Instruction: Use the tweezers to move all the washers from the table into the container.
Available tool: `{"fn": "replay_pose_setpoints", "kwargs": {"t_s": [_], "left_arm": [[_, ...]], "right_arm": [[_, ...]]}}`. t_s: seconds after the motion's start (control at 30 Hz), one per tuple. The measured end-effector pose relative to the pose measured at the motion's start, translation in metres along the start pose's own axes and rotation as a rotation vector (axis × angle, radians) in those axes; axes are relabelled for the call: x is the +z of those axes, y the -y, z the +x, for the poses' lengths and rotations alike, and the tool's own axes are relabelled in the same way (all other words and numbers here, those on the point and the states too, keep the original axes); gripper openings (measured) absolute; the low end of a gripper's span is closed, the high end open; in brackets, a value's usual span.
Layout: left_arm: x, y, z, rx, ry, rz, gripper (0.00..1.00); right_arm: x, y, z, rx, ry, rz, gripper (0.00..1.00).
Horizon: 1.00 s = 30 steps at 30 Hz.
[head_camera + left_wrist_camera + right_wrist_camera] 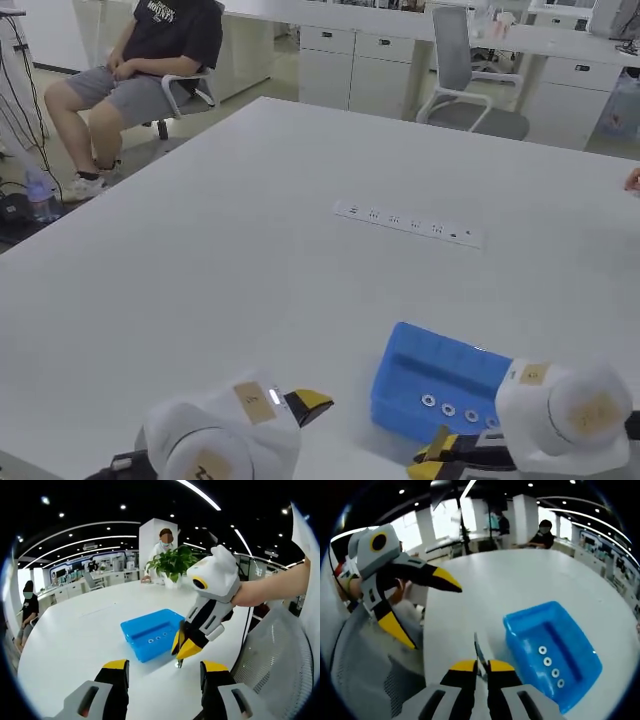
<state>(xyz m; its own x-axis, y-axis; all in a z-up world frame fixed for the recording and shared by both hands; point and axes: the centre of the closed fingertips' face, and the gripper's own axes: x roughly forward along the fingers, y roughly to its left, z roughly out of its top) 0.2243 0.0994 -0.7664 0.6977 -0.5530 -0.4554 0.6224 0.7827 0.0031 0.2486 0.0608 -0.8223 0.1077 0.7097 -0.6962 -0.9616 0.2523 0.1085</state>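
At the far left of the head view a person sits in a black T-shirt whose white print is too small to read. Nearer, at the bottom left of the smooth white bench, the left tool has a padded white body and black jaws tipped in yellow. Its jaws stand wide apart with nothing between them. A tan sticker on its top carries marks I cannot read. Mid-bench lies a long white power strip. To its right and closer sits the container, a shallow rectangular tray of glossy blue plastic. Four small metal ring washers lie in a row on its floor. Just beside the tray's near corner, the right tool has its yellow-tipped jaws pressed together on the thin metal tweezers, whose points jut forward over the bench. A grey office chair stands beyond.
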Motion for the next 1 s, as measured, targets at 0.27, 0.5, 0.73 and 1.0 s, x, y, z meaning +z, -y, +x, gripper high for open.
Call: {"fn": "replay_pose_setpoints", "kwargs": {"t_s": [0.27, 0.5, 0.73, 1.0], "left_arm": [[0.001, -0.001, 0.0, 0.003, 0.004, -0.001, 0.57], [0.002, -0.001, 0.0, 0.004, 0.006, -0.002, 0.57], [0.002, 0.0, 0.0, 0.002, 0.005, 0.001, 0.57], [0.002, -0.001, 0.0, 0.003, 0.006, 0.0, 0.57]], "right_arm": [[0.003, 0.006, 0.001, -0.034, 0.068, 0.025, 0.03], [0.007, 0.009, -0.012, -0.038, 0.109, 0.132, 0.03], [0.031, 0.012, -0.028, -0.027, 0.166, 0.175, 0.03], [0.057, 0.02, -0.036, -0.032, 0.213, 0.16, 0.03]]}}
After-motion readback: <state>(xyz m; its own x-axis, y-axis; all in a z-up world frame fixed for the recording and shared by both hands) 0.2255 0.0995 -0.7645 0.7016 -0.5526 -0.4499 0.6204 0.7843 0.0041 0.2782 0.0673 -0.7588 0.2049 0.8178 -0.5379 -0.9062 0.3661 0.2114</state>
